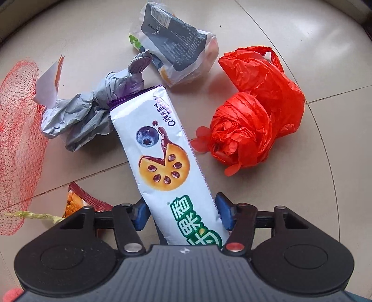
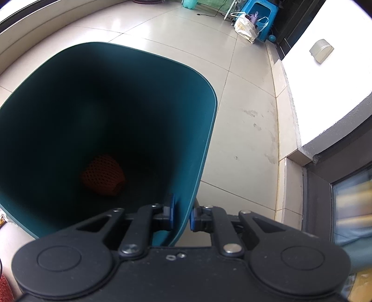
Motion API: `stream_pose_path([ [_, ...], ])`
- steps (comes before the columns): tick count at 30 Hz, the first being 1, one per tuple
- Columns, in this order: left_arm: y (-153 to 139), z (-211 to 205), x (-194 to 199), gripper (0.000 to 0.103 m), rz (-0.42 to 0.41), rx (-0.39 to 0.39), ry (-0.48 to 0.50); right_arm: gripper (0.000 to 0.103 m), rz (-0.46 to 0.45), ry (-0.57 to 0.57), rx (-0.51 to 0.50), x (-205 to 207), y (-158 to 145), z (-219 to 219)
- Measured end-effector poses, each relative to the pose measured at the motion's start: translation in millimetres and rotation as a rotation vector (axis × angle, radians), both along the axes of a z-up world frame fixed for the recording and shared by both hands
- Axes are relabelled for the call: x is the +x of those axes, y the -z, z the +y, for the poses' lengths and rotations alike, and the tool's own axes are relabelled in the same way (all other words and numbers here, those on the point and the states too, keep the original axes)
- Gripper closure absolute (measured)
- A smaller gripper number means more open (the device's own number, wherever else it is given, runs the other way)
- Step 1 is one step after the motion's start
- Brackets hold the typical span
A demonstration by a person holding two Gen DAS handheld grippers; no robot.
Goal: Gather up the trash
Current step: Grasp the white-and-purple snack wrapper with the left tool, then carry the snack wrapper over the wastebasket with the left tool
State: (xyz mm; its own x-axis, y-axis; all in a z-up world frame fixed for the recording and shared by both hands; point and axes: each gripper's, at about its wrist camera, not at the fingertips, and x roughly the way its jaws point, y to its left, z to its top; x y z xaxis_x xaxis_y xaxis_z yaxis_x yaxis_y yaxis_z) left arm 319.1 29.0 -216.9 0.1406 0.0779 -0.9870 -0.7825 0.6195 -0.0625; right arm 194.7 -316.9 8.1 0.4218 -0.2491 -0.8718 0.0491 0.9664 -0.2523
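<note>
A long white biscuit wrapper (image 1: 162, 148) with a blueberry picture runs from the floor litter up between my left gripper's (image 1: 182, 213) blue pads (image 1: 140, 213). Both pads touch its edges, so the gripper is shut on it. In the right wrist view my right gripper (image 2: 182, 215) is shut on the near wall of a dark teal bin (image 2: 209, 130), one pad inside and one outside. An orange foam net (image 2: 102, 176) lies at the bottom of the bin.
On the tiled floor lie a red plastic bag (image 1: 255, 111), a crumpled grey bag (image 1: 86, 111), a clear packet with a dark label (image 1: 176, 44), a red mesh net (image 1: 18, 139) and an orange snack packet (image 1: 76, 199). A white wall corner (image 2: 325, 93) and a blue stool (image 2: 258, 11) stand beyond the bin.
</note>
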Motion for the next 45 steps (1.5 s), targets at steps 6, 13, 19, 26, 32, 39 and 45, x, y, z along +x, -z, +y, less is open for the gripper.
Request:
stream_pose_path([
  [6, -13, 3, -14, 0.053, -0.017, 0.023, 0.029, 0.091, 0.002, -0.008, -0.004, 0, -1, 1],
  [13, -47, -13, -23, 0.053, -0.06, 0.087, 0.179, 0.091, 0.008, -0.029, -0.008, 0, -2, 0],
  [19, -82, -40, -28, 0.053, -0.088, 0.126, 0.325, 0.091, 0.015, -0.041, -0.013, 1, -2, 1],
  [26, -135, -76, -32, 0.053, -0.127, 0.164, 0.495, 0.091, 0.016, -0.042, -0.007, 1, 0, 1],
  [32, -189, -104, -41, 0.053, -0.16, 0.195, 0.62, 0.092, 0.005, -0.041, 0.003, -2, 1, -3],
  [39, -239, -149, -54, 0.053, -0.173, 0.212, 0.801, 0.093, 0.014, -0.039, 0.031, 0, -1, -11],
  [45, -276, -192, -62, 0.053, -0.213, 0.2, 0.905, 0.093, 0.011, -0.056, 0.029, 0, 2, -12],
])
